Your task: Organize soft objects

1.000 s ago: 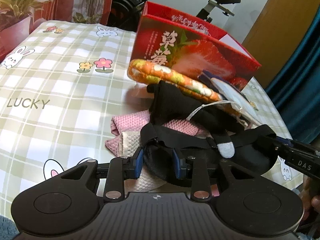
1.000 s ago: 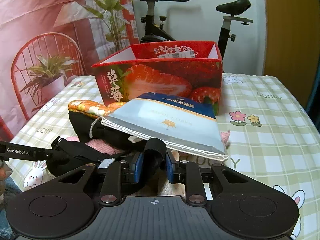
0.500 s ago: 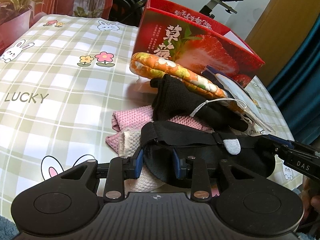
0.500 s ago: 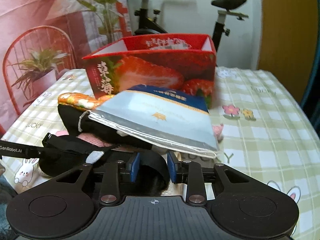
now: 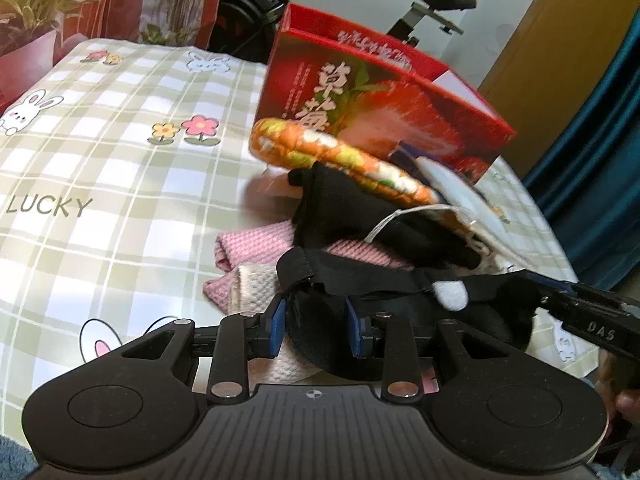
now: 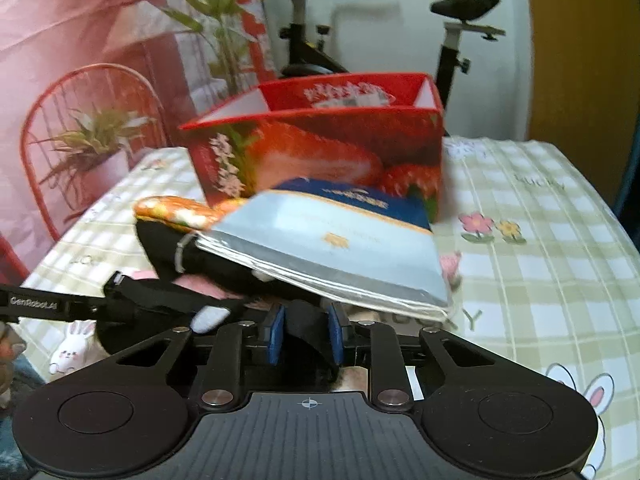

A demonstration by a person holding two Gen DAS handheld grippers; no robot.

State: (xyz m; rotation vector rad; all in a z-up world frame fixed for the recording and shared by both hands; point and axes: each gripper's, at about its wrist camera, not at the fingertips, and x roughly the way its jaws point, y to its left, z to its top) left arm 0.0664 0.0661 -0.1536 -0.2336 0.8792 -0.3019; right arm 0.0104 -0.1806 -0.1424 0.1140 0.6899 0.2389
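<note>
A black eye mask (image 5: 400,312) with a strap and a white fastener patch hangs stretched between both grippers, above a pile of soft things. My left gripper (image 5: 316,330) is shut on one end of the mask. My right gripper (image 6: 305,334) has its jaws closing, with the mask's other end (image 6: 308,332) filling the gap between the blue pads. Beneath lie a pink waffle cloth (image 5: 256,244), a cream cloth (image 5: 256,288), a black knitted piece (image 5: 360,216) and an orange flowered pad (image 5: 340,156). A blue-and-white packet (image 6: 332,252) rests on the pile.
A red strawberry-print box (image 6: 320,152), open at the top, stands just behind the pile on the checked tablecloth (image 5: 100,160). An exercise bike (image 6: 452,40) and a potted plant (image 6: 96,148) stand beyond the table's far edge. A blue curtain (image 5: 600,160) hangs at the right.
The right jaws spread slightly around the mask's end, then narrowed onto it again. The left gripper kept its hold and barely shifted.
</note>
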